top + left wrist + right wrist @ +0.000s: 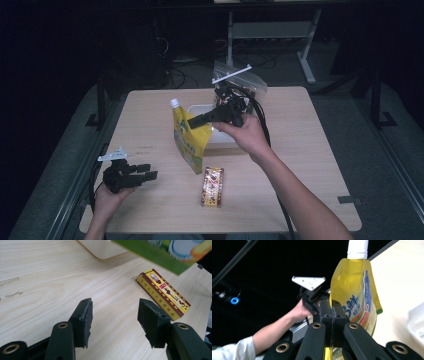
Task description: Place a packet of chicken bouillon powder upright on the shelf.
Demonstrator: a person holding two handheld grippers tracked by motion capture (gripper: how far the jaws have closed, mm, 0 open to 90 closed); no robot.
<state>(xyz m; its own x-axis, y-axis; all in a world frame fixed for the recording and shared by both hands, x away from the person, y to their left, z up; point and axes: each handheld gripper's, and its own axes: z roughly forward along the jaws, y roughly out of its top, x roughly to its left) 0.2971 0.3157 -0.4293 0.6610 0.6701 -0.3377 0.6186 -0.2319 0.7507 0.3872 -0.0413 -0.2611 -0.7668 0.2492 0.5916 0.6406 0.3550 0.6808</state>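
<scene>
A pale wood-grain table (pixel 310 150) stands in a dark room, with grey floor around it, black cables behind it and the white legs of another desk (pixel 305 55) farther back. On the table sit a white rectangular plastic tub (pixel 202 107), a clear zip bag with dark contents (pixel 250 82) behind it, and a flat yellow-and-maroon printed carton (pixel 212 186) lying near the front edge.

The right gripper (pixel 192 121), held in the person's right hand (pixel 245 132) above the middle of the table, has its black jaws pressed tight together on the edge of a yellow stand-up refill pouch with a white screw cap (pixel 189 137). The pouch hangs upright from the jaws, clear of the tabletop, cap at the top, just in front of the tub. In the right gripper view the pouch (pixel 354 295) rises above the closed jaws of the right gripper (pixel 332 315).

The left gripper (pixel 145 172) rests low at the table's front left corner in the person's left hand (pixel 107 197). Its jaws stand apart with only bare wood between them, as the left gripper view (pixel 113 322) shows; the carton (pixel 162 293) lies beyond them, untouched.
</scene>
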